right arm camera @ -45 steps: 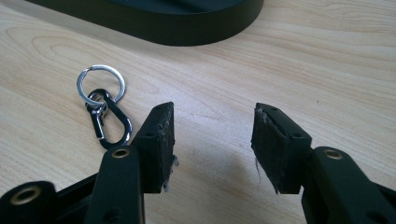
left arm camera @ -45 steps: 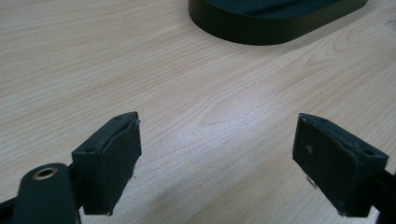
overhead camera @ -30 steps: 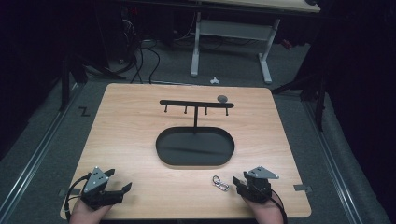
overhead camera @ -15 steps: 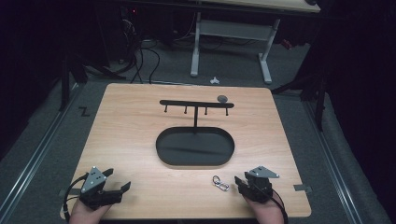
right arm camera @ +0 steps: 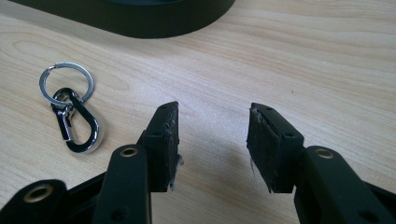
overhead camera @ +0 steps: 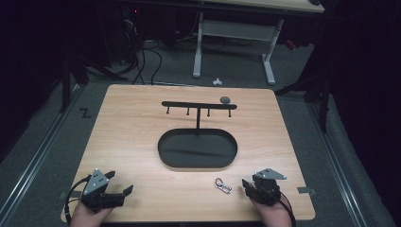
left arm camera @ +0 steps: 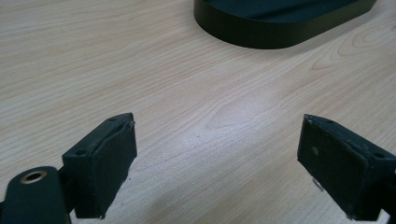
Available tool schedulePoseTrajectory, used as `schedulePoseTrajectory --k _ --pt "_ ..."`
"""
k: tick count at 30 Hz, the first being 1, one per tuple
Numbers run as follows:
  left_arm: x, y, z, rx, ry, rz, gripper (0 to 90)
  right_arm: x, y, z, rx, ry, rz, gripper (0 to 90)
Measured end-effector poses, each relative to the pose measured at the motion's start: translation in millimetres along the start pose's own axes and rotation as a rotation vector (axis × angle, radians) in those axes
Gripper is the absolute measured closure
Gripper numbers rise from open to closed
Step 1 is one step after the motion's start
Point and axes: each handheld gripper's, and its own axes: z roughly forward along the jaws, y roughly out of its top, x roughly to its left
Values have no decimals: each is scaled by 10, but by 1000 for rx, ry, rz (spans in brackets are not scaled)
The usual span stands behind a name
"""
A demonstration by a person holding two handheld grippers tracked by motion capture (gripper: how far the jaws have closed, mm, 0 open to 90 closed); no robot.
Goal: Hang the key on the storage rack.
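While both hands rest at the near edge of the light wooden table [overhead camera: 137, 137], the right gripper [right arm camera: 212, 140] is held half-open, its jaws just widened, nothing between them; the silver keyring with carabiner clip [right arm camera: 70, 112] lies just beside it. The left gripper [left arm camera: 217, 163] is held wide open, empty.

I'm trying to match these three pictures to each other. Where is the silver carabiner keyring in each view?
High view: the keyring lies on the table near its front edge, just left of the right gripper.
Right gripper view: the keyring is at far left, beside the open jaws.
Left gripper view: not in it.
Shared landmark: the black oval base.
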Motion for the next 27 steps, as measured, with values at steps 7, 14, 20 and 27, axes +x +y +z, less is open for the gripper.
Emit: schedulePoseTrajectory --k 7,14,20,27 --pt "34 -2 -7 3 11 -6 113 55 72 -21 45 -2 -27 474" --pt "54 -4 -37 -14 13 -14 124 61 146 37 112 -5 -17 461" --pt "73 -11 -62 -35 4 -22 139 52 195 61 206 -18 -45 476" --pt "66 -1 -55 -39 -10 -17 141 56 269 62 294 -29 -80 455"
